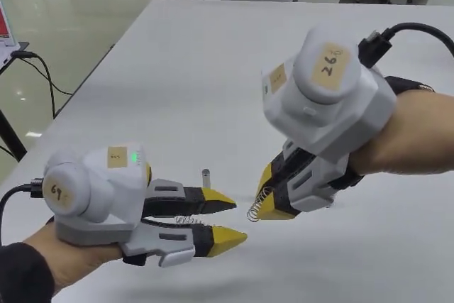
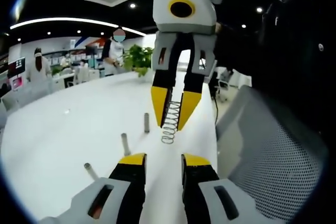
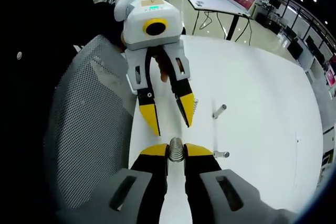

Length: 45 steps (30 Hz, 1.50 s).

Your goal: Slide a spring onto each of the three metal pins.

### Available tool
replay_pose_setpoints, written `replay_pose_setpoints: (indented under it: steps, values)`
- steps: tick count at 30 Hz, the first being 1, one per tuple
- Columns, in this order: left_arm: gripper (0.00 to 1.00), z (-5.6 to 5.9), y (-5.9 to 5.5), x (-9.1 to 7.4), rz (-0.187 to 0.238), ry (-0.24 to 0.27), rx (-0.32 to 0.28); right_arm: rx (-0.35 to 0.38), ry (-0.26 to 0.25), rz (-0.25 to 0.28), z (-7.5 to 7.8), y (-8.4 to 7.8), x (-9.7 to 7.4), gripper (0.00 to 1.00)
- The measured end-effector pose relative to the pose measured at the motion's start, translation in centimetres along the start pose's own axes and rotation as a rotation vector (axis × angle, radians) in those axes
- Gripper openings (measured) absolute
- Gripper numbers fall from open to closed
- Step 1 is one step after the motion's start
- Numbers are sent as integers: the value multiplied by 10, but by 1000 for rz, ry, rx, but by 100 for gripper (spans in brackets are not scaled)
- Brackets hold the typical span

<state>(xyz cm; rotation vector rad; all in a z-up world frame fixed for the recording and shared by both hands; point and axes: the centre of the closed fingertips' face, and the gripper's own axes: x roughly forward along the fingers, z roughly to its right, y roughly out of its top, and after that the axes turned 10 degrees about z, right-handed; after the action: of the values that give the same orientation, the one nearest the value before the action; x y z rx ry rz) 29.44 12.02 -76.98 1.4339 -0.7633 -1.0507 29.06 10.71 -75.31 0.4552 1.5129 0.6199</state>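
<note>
The right gripper (image 1: 264,202) pinches a spring (image 2: 170,121) in narrow jaws, near the worktop's (image 1: 213,69) front edge. The left gripper (image 1: 240,219) faces it, jaws apart. Three metal pins (image 2: 125,144) stand upright just beside them. A mesh chair (image 2: 273,150) sits at that edge.

The right tool (image 3: 176,154) rises from the bottom edge, its yellow-tipped jaws closed on a spring (image 3: 176,147) that stands end-on between them. Facing it from above, the left tool (image 3: 171,125) has its jaws spread apart, with a small coil just visible beside one finger. Two metal pins stand on the white desk (image 3: 252,103): one pin (image 3: 219,111) beside the left tool's tips, another pin (image 3: 221,154) just beside the right tool's jaw. A grey mesh chair back (image 3: 89,129) sits to the left
</note>
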Motion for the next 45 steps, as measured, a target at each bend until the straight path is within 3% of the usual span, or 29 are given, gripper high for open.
replay_pose_setpoints:
  steps: [12, 22, 33, 45]
  values:
    - [31, -6, -6, -21, 16, 92, -39, 16, -35, -19, 15, -10, -7, 8]
    - [35, 0, -3, -31, 48, 145, -74, 33, -95, -46, 39, -23, -13, 8]
    - [37, 4, 3, -35, 65, 163, -84, 42, -162, -85, 71, -35, -8, 8]
    - [38, 8, -4, -35, 45, 156, -85, 47, -159, -111, 89, -42, 7, 8]
